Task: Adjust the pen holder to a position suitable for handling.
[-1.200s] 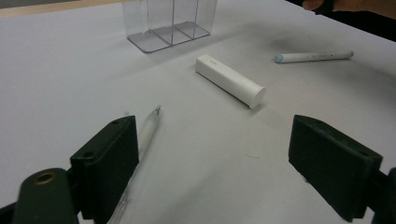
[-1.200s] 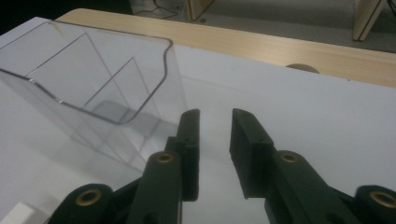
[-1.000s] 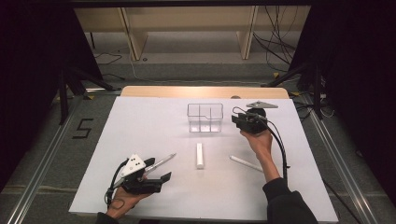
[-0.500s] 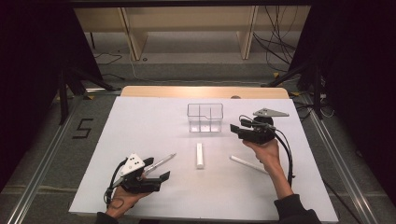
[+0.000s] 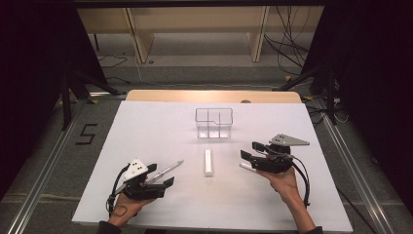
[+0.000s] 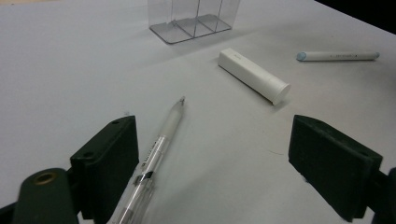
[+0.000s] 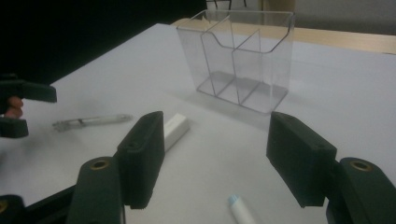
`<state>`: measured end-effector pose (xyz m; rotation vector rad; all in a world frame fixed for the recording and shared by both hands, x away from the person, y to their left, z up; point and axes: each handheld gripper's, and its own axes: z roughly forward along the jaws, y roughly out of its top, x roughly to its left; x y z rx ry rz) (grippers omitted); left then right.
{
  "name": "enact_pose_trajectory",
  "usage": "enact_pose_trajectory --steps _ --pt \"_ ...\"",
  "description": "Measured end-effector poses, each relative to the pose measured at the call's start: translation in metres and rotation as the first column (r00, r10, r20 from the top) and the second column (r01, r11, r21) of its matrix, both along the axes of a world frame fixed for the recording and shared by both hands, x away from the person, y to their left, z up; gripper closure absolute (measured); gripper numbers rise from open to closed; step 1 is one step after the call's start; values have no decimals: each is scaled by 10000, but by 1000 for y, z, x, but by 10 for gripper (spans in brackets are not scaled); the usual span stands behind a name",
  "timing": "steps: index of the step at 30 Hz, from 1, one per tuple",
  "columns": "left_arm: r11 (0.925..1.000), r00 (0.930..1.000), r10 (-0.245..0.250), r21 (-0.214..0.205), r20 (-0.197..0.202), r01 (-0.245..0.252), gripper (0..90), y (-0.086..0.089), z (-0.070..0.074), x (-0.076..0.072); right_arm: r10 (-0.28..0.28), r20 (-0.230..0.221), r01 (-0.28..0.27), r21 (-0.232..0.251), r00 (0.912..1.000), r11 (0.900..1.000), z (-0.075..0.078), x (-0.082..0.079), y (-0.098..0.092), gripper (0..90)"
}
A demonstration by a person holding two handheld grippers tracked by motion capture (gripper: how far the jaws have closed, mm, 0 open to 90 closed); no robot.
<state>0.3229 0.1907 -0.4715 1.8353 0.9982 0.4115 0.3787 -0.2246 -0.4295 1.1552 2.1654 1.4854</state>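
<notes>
The left gripper [image 5: 163,176] is lying low on the white table [image 5: 146,131] with its jaws spread, the clear pen [image 6: 159,142] resting just beside its left jaw, ungripped. Further right, the white tube [image 5: 208,162] is lying in front of the empty clear organizer [image 5: 214,122]. The right gripper [image 5: 249,150] is hovering, jaws spread and holding nothing, over the blue-tipped marker [image 7: 242,211]; a pick-up seems to be starting, calling for lowering and closing on that marker.
</notes>
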Motion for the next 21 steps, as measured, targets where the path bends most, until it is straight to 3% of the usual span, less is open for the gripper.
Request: enact_pose_trajectory --steps 7,16,21 --pt "9989 10000 71 463 -51 -68 156 0 -1 3 267 160 -268 52 9995 9996 -3 -15 1 342" --pt "9981 9990 306 548 -335 -287 156 5 2 8 297 224 -302 204 9993 9993 -8 -31 1 321" --pt "9962 9986 258 845 -457 -219 156 5 5 10 291 228 -296 240 9993 9993 -10 -37 -1 301"
